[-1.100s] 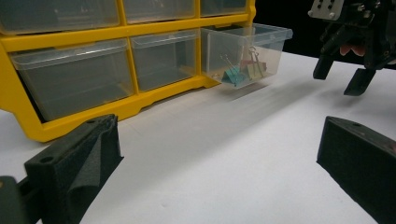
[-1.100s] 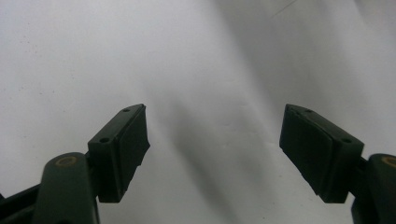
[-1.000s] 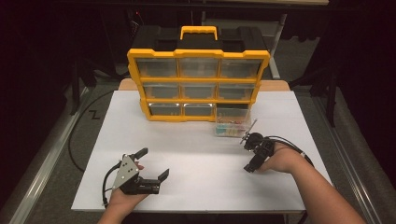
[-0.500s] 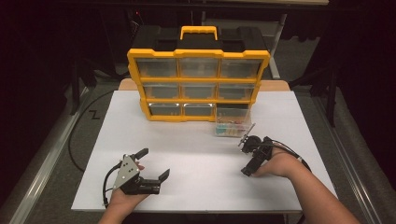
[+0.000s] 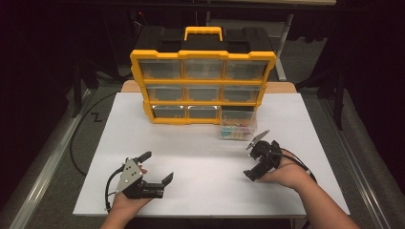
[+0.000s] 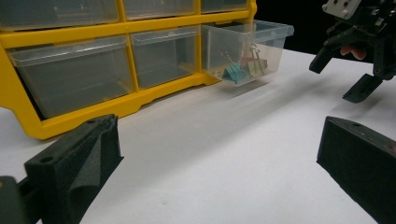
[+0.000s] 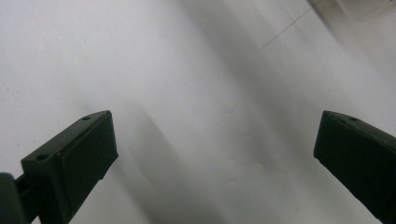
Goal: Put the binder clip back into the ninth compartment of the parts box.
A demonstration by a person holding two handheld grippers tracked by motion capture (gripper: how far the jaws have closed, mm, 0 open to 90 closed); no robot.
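Grippers, two, both ours, on a white table point(image 5: 200, 143). We hold the left gripper point(image 5: 157, 167) near the front edge, low over the table, its jaws spread wide with nothing between them; in the left gripper view the same wide gap shows over bare white surface. We hold the right gripper point(image 5: 260, 160) at the table's right, just in front of the drawer point(image 5: 238, 125), tilted downward, jaws likewise parted and empty; the right gripper view looks between its two black pads onto blurred white tabletop. Organizer point(image 5: 203, 86), yellow frame with black top and yellow handle, nine clear drawers in three rows, stands upright at the back middle of the table. Drawer, clear plastic, bottom row, right end, pulled part-way out of the organizer toward us, its front hanging just above the table. Clips point(image 6: 243, 65), binder type, several colours including teal, yellow and pink, lie inside that drawer; exact count we cannot tell. Other drawers are pushed in. Neither gripper touches drawer or organizer.
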